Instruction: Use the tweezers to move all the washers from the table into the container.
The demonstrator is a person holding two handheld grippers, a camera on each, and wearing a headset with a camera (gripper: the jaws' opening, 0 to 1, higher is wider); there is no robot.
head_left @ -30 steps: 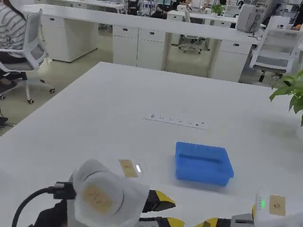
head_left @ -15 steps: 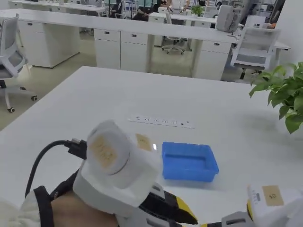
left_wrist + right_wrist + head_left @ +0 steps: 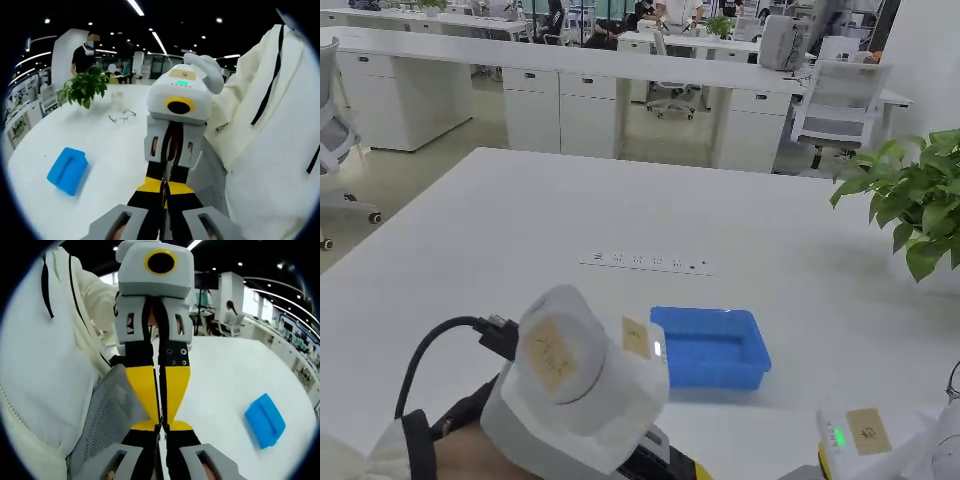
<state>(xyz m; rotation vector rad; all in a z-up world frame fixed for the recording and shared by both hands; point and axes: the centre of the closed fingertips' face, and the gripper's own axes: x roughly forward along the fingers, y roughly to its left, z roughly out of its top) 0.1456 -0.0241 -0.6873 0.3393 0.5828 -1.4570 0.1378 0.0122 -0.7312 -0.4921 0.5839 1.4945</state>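
container — blue, shallow, rectangular — sits on white table.

The white table lies bare at 9 o'clock of the blue container — plenty of room to pass there; a flat socket strip sits near the container at 11 o'clock; a leafy plant leans in at 2 o'clock; glasses lie out at 3 o'clock; the left gripper and right gripper meet tip to tip, jaws pressed together — each blocks the other.
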